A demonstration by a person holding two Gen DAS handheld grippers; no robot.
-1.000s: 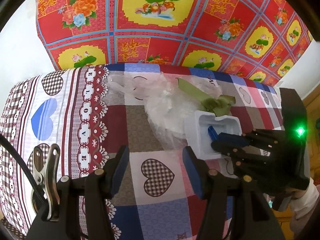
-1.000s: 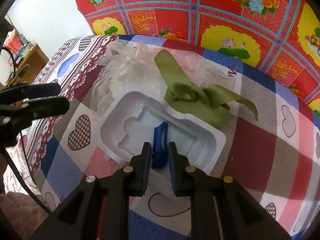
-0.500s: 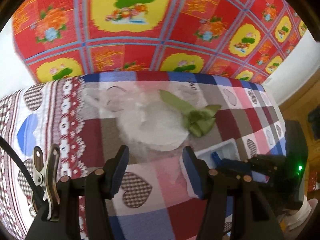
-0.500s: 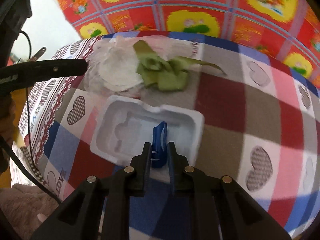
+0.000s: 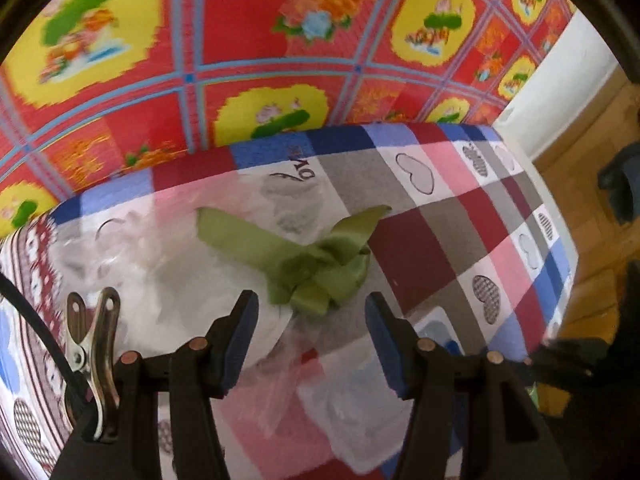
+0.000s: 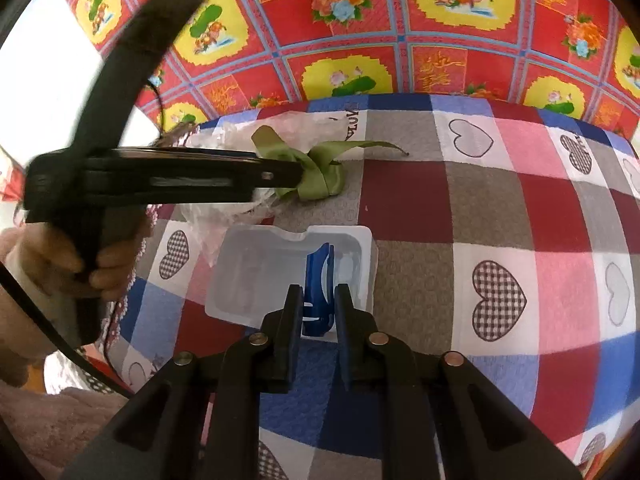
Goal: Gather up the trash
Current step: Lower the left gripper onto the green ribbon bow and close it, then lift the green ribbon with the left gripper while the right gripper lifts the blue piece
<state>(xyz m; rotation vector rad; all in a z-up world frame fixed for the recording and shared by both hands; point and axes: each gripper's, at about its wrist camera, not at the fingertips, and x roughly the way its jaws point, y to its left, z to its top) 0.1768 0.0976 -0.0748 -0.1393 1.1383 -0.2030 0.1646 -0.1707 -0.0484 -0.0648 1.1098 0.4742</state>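
Observation:
A crumpled green ribbon (image 5: 316,264) lies on a clear plastic bag (image 5: 160,280) on the checked bedspread. My left gripper (image 5: 310,316) is open, its fingers either side of the ribbon's near end. In the right wrist view the ribbon (image 6: 316,176) sits at the left gripper's tip (image 6: 296,174). My right gripper (image 6: 316,316) is shut on the near rim of a white plastic tray (image 6: 264,268), its blue pads gripping the edge. The tray also shows low in the left wrist view (image 5: 360,412), blurred.
The bedspread (image 6: 480,208) has red, grey, pink and blue squares with hearts. A red and yellow floral cloth (image 6: 360,20) hangs behind. The bed's right edge (image 5: 568,248) drops to a wooden floor. The person's left hand (image 6: 60,264) holds the left gripper.
My left gripper has moved forward and right to the green ribbon, staying open. My right gripper has pulled the white tray back and away from the ribbon and bag.

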